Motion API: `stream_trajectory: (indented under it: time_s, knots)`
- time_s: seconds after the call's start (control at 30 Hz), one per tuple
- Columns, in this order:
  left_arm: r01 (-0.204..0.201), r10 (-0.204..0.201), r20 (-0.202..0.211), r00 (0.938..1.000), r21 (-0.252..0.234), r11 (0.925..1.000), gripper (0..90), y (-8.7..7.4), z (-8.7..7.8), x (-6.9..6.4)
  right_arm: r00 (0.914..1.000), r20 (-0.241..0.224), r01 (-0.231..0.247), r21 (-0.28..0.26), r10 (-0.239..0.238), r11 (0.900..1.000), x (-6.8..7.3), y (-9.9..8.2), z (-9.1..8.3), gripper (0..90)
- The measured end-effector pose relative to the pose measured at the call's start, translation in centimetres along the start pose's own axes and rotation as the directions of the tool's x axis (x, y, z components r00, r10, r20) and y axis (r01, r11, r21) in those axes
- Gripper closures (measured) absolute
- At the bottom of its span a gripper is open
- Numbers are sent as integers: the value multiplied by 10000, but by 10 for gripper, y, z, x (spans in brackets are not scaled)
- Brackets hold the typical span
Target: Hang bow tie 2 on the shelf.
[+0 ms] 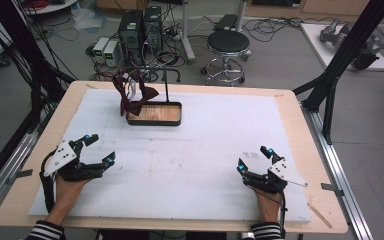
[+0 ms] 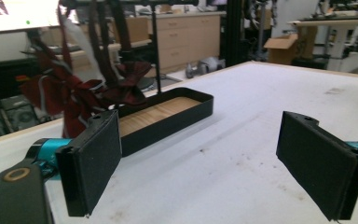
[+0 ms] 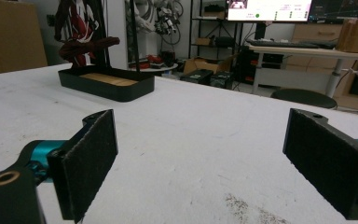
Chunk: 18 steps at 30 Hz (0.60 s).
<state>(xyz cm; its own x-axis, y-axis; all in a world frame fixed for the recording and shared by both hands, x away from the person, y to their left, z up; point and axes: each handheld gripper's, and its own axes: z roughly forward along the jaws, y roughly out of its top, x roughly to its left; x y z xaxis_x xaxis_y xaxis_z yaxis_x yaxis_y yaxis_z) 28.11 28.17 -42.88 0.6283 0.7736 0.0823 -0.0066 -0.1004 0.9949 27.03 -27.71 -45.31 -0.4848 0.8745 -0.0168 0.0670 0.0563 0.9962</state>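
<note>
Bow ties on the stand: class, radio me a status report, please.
Left gripper open, right gripper open, both empty, resting on white mat. Bow ties hang on stand above tray, untouched. Nothing between.

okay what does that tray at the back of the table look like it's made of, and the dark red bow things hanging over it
The tray has thin black matte walls, probably painted metal or plastic, around a floor with visible wood grain, likely wood or veneer. The bow ties look like woven fabric with a slight sheen: soft folds, dark red with pale stripes.
</note>
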Motion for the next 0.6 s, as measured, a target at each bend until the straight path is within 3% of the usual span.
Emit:
stream_trajectory:
  time_s: [0.1,0.4,0.6]
  knots:
    - [-65,60,-244,9997,-182,9998,145,-5,-4,-3,10000,10,25,11,-26,10000,0,0,0,92]
    - [281,-285,-149,9995,-278,9992,145,-23,-3,-6,10000,-4,-16,36,16,10000,0,0,0,92]
    - [502,-513,-180,9985,-591,9970,148,-25,-5,-5,10000,5,-7,55,7,10000,0,0,0,92]
